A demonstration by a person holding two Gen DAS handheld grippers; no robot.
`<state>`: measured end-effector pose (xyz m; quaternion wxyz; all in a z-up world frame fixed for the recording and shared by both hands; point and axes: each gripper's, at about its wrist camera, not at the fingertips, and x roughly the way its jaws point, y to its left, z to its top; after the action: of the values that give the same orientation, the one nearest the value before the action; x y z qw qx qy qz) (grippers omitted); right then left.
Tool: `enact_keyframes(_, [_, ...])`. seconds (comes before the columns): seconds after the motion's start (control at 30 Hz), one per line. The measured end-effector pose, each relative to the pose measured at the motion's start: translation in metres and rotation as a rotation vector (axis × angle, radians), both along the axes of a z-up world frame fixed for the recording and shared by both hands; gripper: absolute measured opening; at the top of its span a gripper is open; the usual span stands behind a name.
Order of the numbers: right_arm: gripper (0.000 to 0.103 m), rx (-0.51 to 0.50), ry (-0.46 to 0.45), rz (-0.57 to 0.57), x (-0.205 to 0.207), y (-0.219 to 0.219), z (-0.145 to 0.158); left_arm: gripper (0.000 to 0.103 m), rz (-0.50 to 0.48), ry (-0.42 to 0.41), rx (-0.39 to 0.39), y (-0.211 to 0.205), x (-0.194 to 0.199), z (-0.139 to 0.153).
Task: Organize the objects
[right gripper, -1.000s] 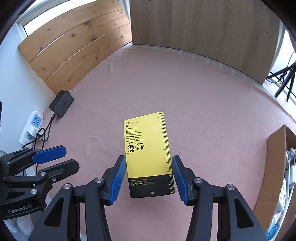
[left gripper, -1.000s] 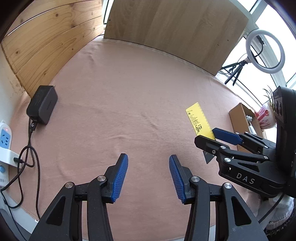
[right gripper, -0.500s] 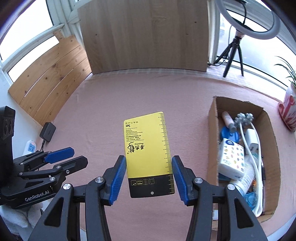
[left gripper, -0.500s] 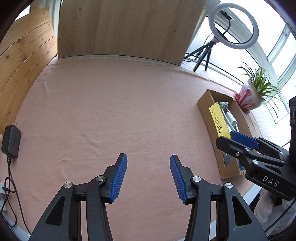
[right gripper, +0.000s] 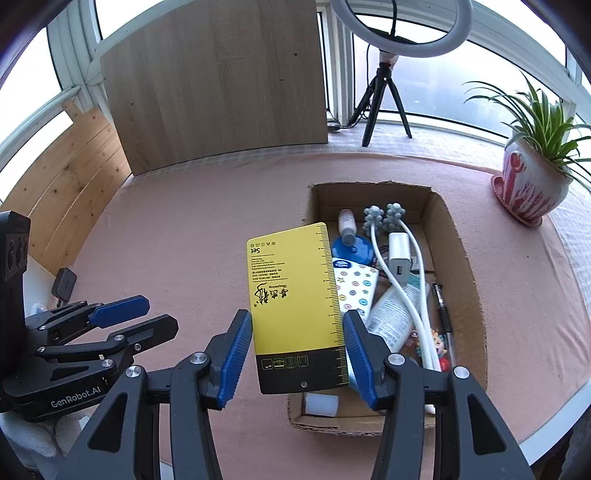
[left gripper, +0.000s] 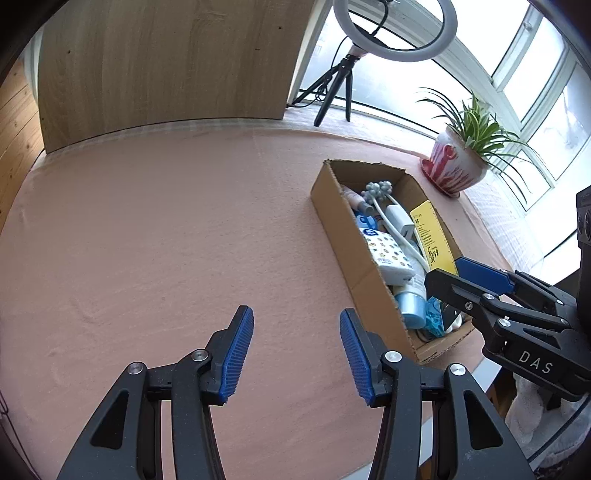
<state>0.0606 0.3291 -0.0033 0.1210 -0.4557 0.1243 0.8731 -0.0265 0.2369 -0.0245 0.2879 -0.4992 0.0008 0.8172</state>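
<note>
While the left tongs (left gripper: pixel 295 350) hang wide and empty over the pink surface (left gripper: pixel 155 236), the right tongs (right gripper: pixel 297 354) grip the yellow card (right gripper: pixel 295 295) at centre frame above the cardboard box (right gripper: pixel 469 295), so the next move likely calls for lowering and releasing.

A cardboard box (right gripper: pixel 465 266) sat on the table (right gripper: pixel 192 229) at right, a potted plant (right gripper: pixel 532 184) beyond it, a ring light (right gripper: pixel 399 29) farther left.
</note>
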Motion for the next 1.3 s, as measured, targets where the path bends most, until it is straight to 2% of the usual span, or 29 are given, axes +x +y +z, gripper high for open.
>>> enact_keyframes(0.2, [0.047,-0.024,0.007,-0.047,0.02,0.03,-0.002,0.052,-0.024,0.004,-0.002,0.024,0.005,0.0])
enact_keyframes(0.53, [0.047,-0.08,-0.025,-0.111,0.036,0.066,-0.017,0.052,-0.018,-0.011,-0.013,0.03,0.008,-0.007])
enact_keyframes(0.77, [0.049,-0.065,-0.033,-0.107,0.032,0.064,-0.018,0.052,-0.002,-0.007,-0.02,0.021,0.006,-0.005])
enact_keyframes(0.83, [0.063,-0.048,-0.037,-0.139,0.032,0.065,-0.017,0.052,0.003,-0.006,-0.02,0.017,0.006,-0.005])
enact_keyframes(0.87, [0.065,-0.044,-0.037,-0.152,0.032,0.065,-0.017,0.052,0.005,-0.006,-0.02,0.015,0.005,-0.005])
enact_keyframes(1.03, [0.065,-0.063,-0.031,-0.16,0.032,0.063,-0.014,0.052,0.02,-0.001,-0.028,0.003,0.004,-0.004])
enact_keyframes(1.27, [0.065,-0.059,-0.022,-0.128,0.02,0.035,-0.009,0.052,0.065,0.001,-0.031,-0.029,0.001,-0.002])
enact_keyframes(1.3, [0.065,-0.056,-0.021,-0.121,0.018,0.03,-0.008,0.056,0.076,0.004,-0.029,-0.036,0.0,0.0])
